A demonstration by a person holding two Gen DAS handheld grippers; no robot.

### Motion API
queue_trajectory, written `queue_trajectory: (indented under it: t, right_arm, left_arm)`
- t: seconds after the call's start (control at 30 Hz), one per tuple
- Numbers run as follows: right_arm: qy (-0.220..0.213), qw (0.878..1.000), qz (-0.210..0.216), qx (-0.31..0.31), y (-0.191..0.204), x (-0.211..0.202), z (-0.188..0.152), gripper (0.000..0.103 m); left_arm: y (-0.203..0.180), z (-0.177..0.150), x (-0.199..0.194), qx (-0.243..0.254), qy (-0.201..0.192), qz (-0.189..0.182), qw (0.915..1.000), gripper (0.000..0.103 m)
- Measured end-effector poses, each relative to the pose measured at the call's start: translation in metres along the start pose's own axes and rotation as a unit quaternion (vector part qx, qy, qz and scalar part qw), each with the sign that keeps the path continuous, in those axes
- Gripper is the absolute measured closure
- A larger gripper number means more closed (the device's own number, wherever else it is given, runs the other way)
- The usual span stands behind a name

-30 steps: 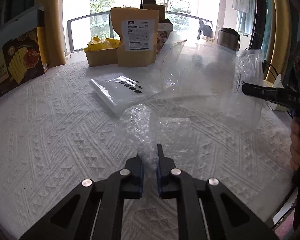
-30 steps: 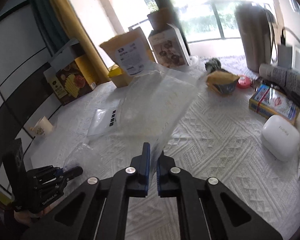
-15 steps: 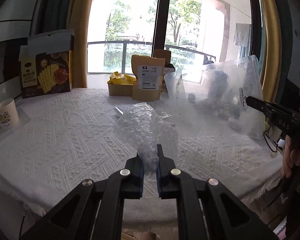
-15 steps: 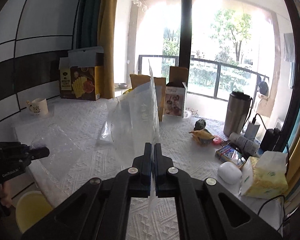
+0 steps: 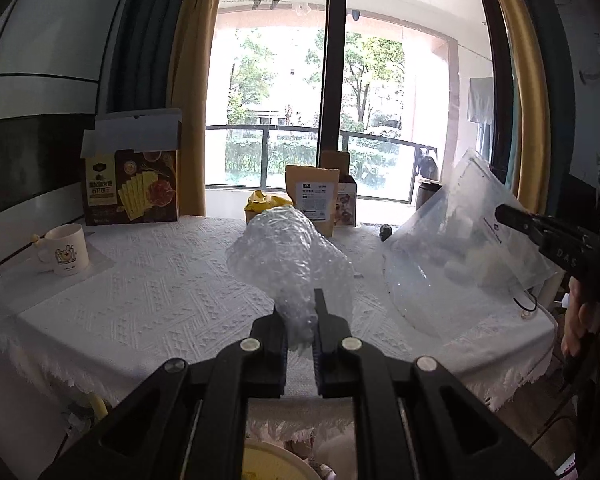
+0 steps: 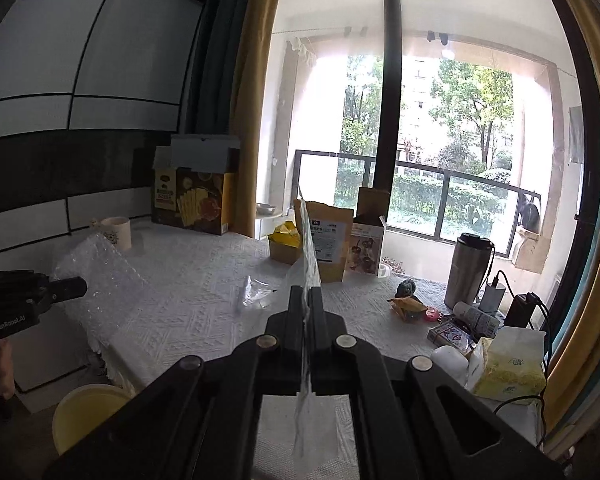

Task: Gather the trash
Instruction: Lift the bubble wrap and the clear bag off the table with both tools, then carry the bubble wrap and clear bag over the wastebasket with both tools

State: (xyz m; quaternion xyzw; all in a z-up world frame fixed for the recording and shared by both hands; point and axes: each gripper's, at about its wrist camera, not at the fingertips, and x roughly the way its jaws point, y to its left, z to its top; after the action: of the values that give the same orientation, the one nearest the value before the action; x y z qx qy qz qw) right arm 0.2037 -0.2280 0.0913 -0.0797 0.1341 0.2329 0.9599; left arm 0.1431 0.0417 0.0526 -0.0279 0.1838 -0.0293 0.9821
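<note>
Right now both tongs are raised in front of the worktop (image 5: 148, 280), which is covered with a white textured cloth and stands before a tall window. The left tongs (image 5: 298, 310) are pinched narrow on a crumpled wad of bubble wrap (image 5: 288, 256), which bulges up ahead of the tips and hangs above the near edge of the worktop. The right tongs (image 6: 305, 300) are clamped tight on a clear plastic bag (image 6: 309, 248); from their own camera the bag shows edge-on, a thin sheet rising between the tips and trailing down below them. From the left camera the same bag spreads wide over the worktop's right edge, with the black right tongs gripping its upper side and a hand (image 5: 580, 320) just below them.

Along the far edge of the worktop stand a dark cracker box (image 5: 134, 184) with its lid flap up at the left corner, a tan pouch (image 5: 311, 200) with a white label, a small yellow-filled carton (image 5: 262, 206) just beside it and a small open box (image 6: 366, 242) on the pouch's other side. A white mug (image 5: 64, 250) sits near the left edge. Toward the right edge are a steel tumbler (image 6: 468, 270), a pack of tissues (image 6: 508, 364), a white case (image 6: 448, 360) and some small wrappers (image 6: 408, 306). A yellow bin (image 6: 88, 412) sits on the floor below the near left corner.
</note>
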Motion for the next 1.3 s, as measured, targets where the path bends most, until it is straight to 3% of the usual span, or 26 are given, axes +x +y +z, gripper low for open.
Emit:
queue_trajectory:
  t: [0.6, 0.97, 1.3]
  right_arm:
    - [-0.041, 0.994, 0.088, -0.05, 0.082, -0.049, 0.018, 0.102]
    - [-0.008, 0.984, 0.159, -0.077, 0.156, -0.042, -0.013, 0.102]
    - [0.04, 0.973, 0.206, -0.099, 0.214, -0.008, -0.052, 0.102]
  left_arm:
    - [0.041, -0.034, -0.083, -0.019, -0.009, 0.049, 0.9986, 0.094]
    - [0.082, -0.066, -0.113, -0.048, 0.002, 0.073, 0.9962, 0.094]
    - [0.106, -0.095, -0.123, -0.074, 0.022, 0.084, 0.9934, 0.094]
